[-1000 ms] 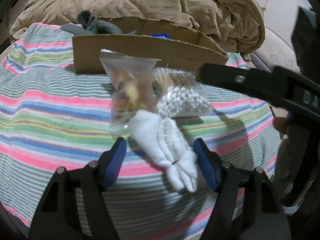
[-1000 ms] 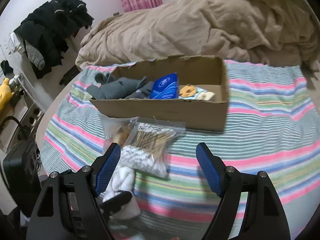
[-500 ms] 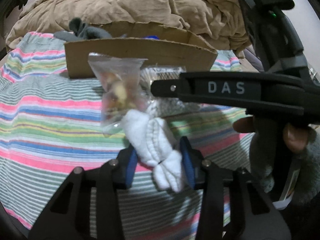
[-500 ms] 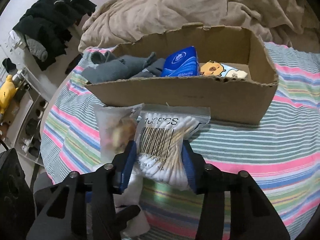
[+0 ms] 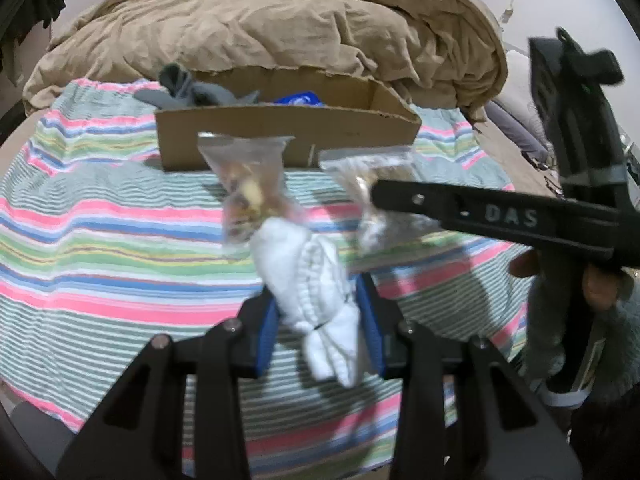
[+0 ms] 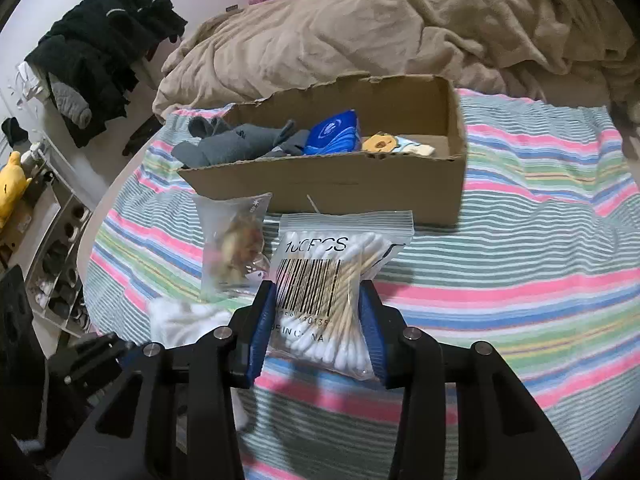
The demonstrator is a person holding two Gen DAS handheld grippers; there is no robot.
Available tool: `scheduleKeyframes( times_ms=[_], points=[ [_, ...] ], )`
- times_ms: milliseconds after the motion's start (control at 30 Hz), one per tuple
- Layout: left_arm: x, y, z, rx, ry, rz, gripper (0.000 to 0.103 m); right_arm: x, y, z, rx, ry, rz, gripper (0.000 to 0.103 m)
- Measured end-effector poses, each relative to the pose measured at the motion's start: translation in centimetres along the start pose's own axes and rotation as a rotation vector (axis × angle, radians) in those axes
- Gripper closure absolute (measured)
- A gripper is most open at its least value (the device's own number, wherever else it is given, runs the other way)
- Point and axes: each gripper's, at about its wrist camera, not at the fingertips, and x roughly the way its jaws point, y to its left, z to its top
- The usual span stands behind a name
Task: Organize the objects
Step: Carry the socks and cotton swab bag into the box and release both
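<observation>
**Both tongs loaded, box half hidden**

The left gripper [image 5: 320, 320] was clenched on a white rolled sock bundle [image 5: 316, 292], just above the striped bedsheet [image 5: 100, 248]. The right gripper [image 6: 318, 320] squeezed a clear zip bag of cotton swabs [image 6: 332, 280], its printed label partly covered. Beside it lay a small clear bag [image 6: 234, 252], contents blurred. The brown cardboard box [image 6: 360, 184] held grey socks [image 6: 232, 146], partly hidden by its wall.

We see open striped bedspread [image 6: 520, 280] right of the cotton swab bag [image 6: 328, 292] — the cardboard box [image 6: 340, 184] walls off the far side, the snack bag [image 6: 234, 252] crowds the left.
</observation>
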Motion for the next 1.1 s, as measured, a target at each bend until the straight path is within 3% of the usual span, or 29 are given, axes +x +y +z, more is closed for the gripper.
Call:
scheduleKeyframes(
  times_ms=[133, 433, 1100],
  points=[
    [-0.8, 0.2, 0.2, 0.000, -0.010, 0.010, 0.065, -1.2, 0.5, -0.3, -0.035, -0.022, -0.052, 0.060],
    [-2.8, -0.1, 0.9, 0.018, -0.047, 0.023, 0.065, -3.9, 1.3, -0.4, -0.063, -0.073, -0.071, 0.060],
    [-6.4, 1.5, 7.5, 0.030, -0.171, 0.014, 0.065, -7.9, 1.5, 3.3, -0.087, -0.179, -0.100, 0.061]
  ],
)
